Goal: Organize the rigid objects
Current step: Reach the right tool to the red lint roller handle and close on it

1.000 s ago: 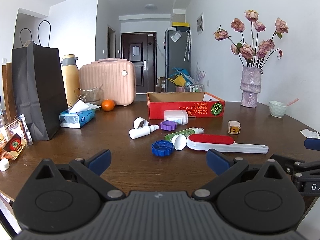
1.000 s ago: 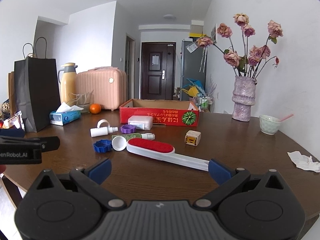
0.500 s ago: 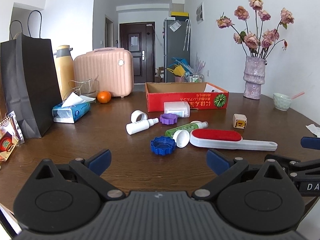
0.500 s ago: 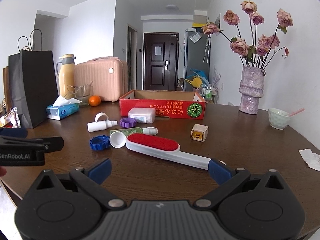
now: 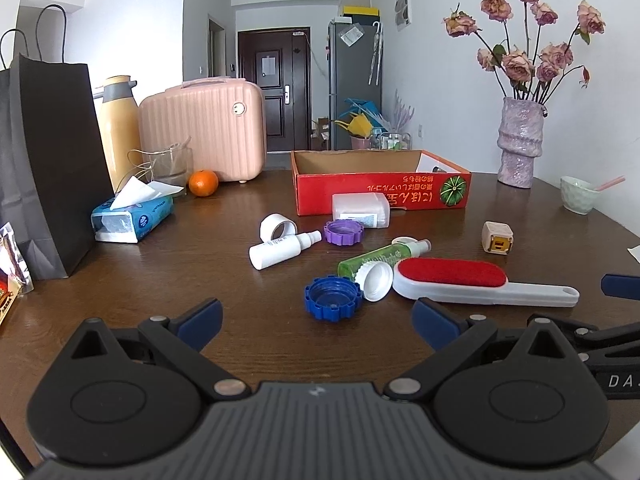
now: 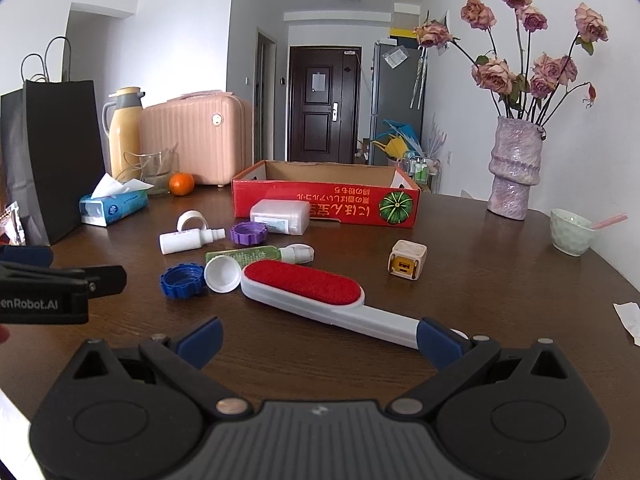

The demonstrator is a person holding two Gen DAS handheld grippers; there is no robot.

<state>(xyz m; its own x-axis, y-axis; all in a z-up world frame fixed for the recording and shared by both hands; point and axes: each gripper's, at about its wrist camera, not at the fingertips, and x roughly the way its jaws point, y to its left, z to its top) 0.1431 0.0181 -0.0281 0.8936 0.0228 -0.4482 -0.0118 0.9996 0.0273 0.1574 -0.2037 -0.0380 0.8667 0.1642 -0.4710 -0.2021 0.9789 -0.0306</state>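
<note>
Loose items lie on a brown table in front of an open red cardboard box [image 5: 380,196] [image 6: 324,200]. They are a red-and-white lint brush [image 5: 452,276] [image 6: 304,286], a blue cap [image 5: 331,298], a white cap [image 5: 376,280], a green bottle [image 5: 376,258], a white spray bottle [image 5: 280,250], a purple cap [image 5: 343,232], a white case [image 5: 360,210] and a beige cube [image 5: 497,237]. My left gripper [image 5: 316,320] is open just short of the blue cap. My right gripper [image 6: 320,338] is open, its right finger beside the brush handle's end. Neither holds anything.
A black paper bag [image 5: 44,160], a tissue pack [image 5: 132,216], an orange [image 5: 203,183], a pink case [image 5: 204,132] and a thermos [image 5: 118,132] fill the left. A vase of flowers [image 5: 518,140], a bowl [image 5: 578,194] and crumpled paper [image 6: 628,318] are on the right.
Both grippers have moved forward toward the loose items, which now look larger and nearer. Nothing on the table has shifted, and both stay open.
</note>
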